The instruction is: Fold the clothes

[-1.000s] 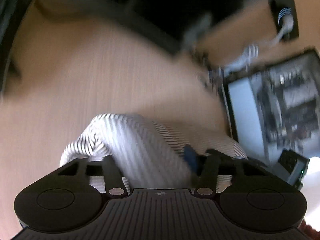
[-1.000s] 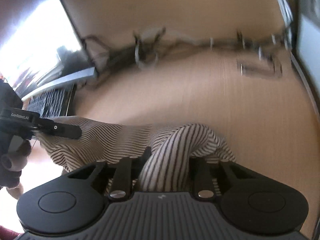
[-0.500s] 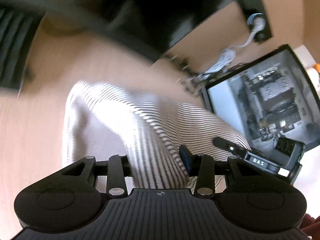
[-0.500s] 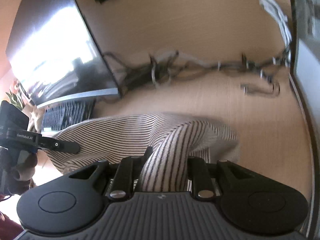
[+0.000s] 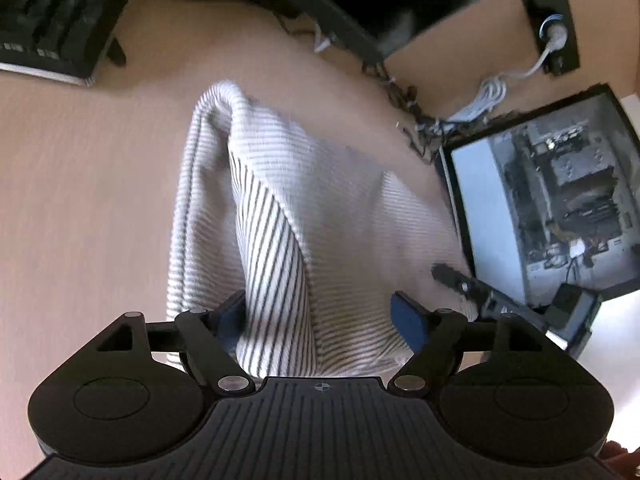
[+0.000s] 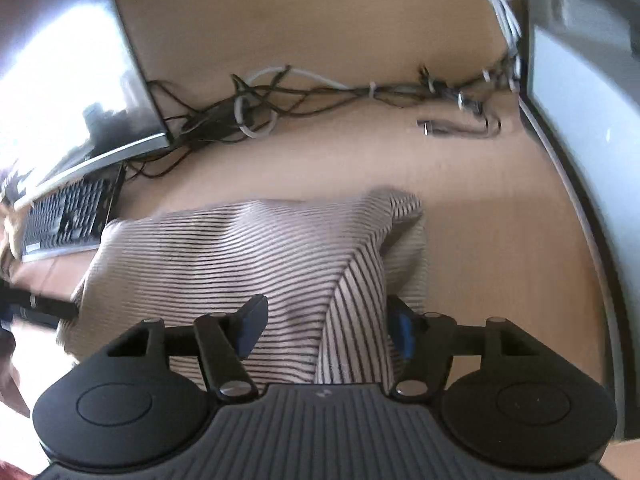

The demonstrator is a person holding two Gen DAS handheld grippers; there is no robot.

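Observation:
A white garment with thin black stripes (image 5: 288, 216) hangs over the wooden desk, held up at two ends. My left gripper (image 5: 320, 320) has its blue pads set wide with a bunch of the cloth between them; the cloth still hangs from it. My right gripper (image 6: 324, 324) holds the other end of the striped garment (image 6: 256, 248) the same way, pads apart around a thick fold. The right gripper's finger shows at the cloth's right edge in the left wrist view (image 5: 460, 280). The left gripper's finger shows at the left edge in the right wrist view (image 6: 44, 306).
A black keyboard (image 5: 52, 20) lies at the far left, with a monitor (image 6: 76, 80) behind it. A tangle of cables (image 6: 304, 96) runs along the desk's back. An open computer case (image 5: 548, 200) stands at the right. Bare wooden desk (image 6: 500, 240) lies under the garment.
Both grippers have lifted, and the garment has risen and stretched out wider between them. The pads of both grippers stand further apart than before.

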